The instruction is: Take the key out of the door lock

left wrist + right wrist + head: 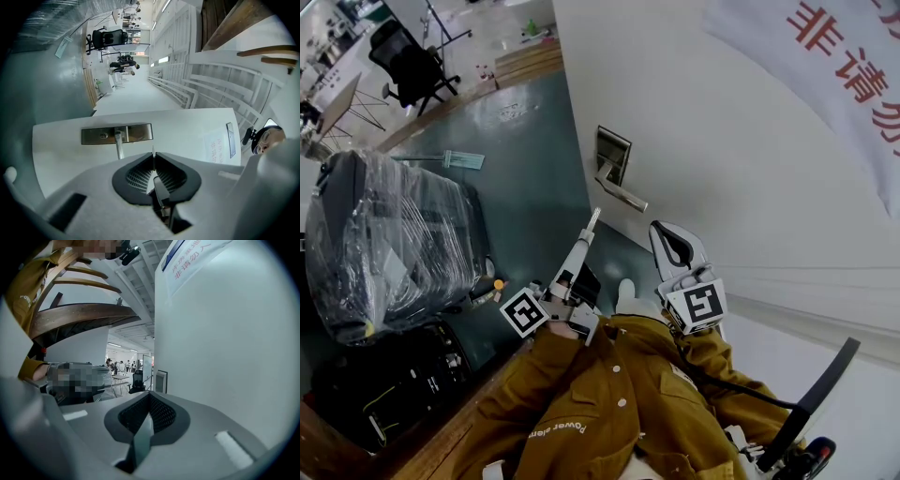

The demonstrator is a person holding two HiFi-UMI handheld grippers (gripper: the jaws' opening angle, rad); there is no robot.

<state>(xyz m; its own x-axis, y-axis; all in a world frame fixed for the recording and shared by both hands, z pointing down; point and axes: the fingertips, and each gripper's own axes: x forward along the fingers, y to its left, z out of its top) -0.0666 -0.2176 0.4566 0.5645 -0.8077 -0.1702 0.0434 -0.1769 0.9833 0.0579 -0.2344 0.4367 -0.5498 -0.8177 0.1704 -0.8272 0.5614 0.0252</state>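
A white door (722, 159) carries a metal lock plate (613, 155) with a lever handle (623, 195). My left gripper (587, 232) points up at the handle from just below, a short way off. It is shut on a thin metal key (153, 154), seen edge-on between the pads. In the left gripper view the lock plate (116, 134) and its keyhole (103, 135) lie ahead with nothing in them. My right gripper (660, 229) hangs close to the door's face, right of the handle, shut with nothing in it. The right gripper view shows the plate (161, 380) edge-on, farther along the door.
A plastic-wrapped suitcase (394, 234) and a black bag (384, 384) stand on the floor at the left. A black office chair (412, 66) is farther back. A sign with red characters (853, 66) hangs on the door at the upper right.
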